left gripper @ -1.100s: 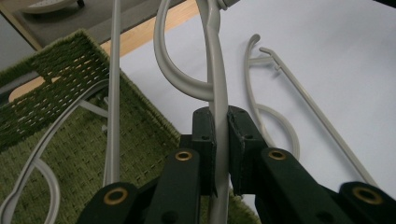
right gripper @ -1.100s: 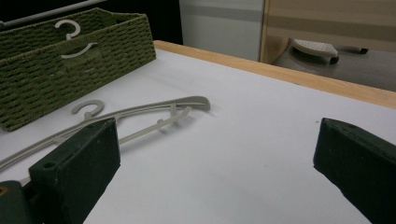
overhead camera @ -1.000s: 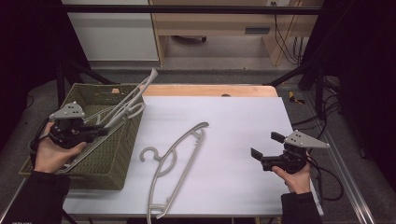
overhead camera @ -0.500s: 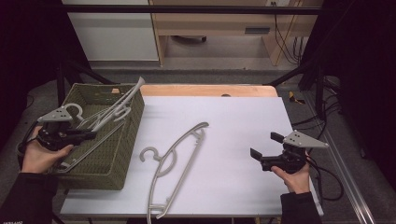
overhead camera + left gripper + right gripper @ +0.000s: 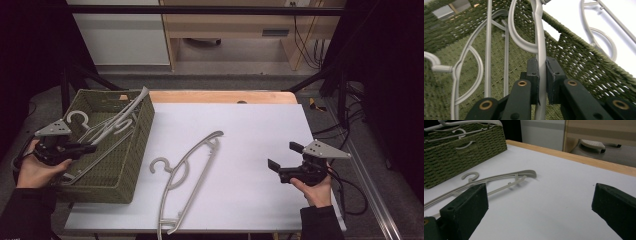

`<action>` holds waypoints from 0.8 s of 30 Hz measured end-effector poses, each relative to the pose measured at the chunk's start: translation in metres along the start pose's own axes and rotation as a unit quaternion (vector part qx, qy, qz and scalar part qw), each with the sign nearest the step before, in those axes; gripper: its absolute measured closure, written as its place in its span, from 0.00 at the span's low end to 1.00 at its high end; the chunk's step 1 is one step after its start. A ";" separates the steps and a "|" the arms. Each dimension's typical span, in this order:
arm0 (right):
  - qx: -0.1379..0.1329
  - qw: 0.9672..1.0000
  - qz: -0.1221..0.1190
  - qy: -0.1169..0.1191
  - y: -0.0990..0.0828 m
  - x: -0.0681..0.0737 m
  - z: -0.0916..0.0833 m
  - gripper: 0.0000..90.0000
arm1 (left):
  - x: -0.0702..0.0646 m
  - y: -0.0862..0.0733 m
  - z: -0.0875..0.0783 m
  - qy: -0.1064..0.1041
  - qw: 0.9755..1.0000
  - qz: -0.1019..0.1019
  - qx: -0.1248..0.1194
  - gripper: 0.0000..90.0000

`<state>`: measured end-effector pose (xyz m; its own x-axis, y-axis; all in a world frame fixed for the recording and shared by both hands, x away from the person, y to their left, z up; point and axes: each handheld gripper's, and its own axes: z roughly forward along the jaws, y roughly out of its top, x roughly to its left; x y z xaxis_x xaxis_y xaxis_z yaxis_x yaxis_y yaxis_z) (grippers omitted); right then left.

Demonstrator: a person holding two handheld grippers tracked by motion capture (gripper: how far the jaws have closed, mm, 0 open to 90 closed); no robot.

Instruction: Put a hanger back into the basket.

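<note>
In the high view, a green woven basket stands at the table's left with several grey plastic hangers in it. My left gripper reaches in over its left rim, shut on the bar of one grey hanger. That hanger slants up to the basket's far right corner. In the left gripper view the pads clamp the hanger's bar. Another grey hanger lies flat on the white table. At the right, my right gripper stands open and holds nothing. The lying hanger is ahead of its jaws.
A wooden strip runs along the table's far edge. Other hangers lie on the basket floor under the held one. Black frame posts stand at both sides, and cables trail on the floor at the right.
My left hand has drawn back to the left and down with the hanger. The hanger's far end has sunk from above the basket's right rim to its far corner. The right gripper has stayed still.
</note>
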<state>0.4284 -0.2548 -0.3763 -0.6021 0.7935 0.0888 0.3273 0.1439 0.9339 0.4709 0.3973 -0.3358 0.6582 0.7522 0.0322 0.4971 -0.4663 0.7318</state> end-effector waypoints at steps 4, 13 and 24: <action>0.000 1.000 0.000 0.000 0.000 0.000 0.000 0.01 | 0.001 0.002 -0.005 0.006 1.000 0.001 -0.013 0.91; 0.002 1.000 -0.007 0.002 -0.001 -0.001 0.000 0.01 | -0.003 0.009 -0.015 0.028 0.998 0.013 -0.048 0.91; 0.003 1.000 -0.005 0.002 -0.001 -0.001 0.000 0.01 | -0.010 0.015 -0.015 0.043 0.996 0.023 -0.078 0.91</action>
<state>0.4292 -0.2559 -0.3775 -0.6089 0.7892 0.0802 0.3251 0.1560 0.9327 0.4634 0.3902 -0.3147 0.6241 0.7720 0.1205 0.3702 -0.4279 0.8245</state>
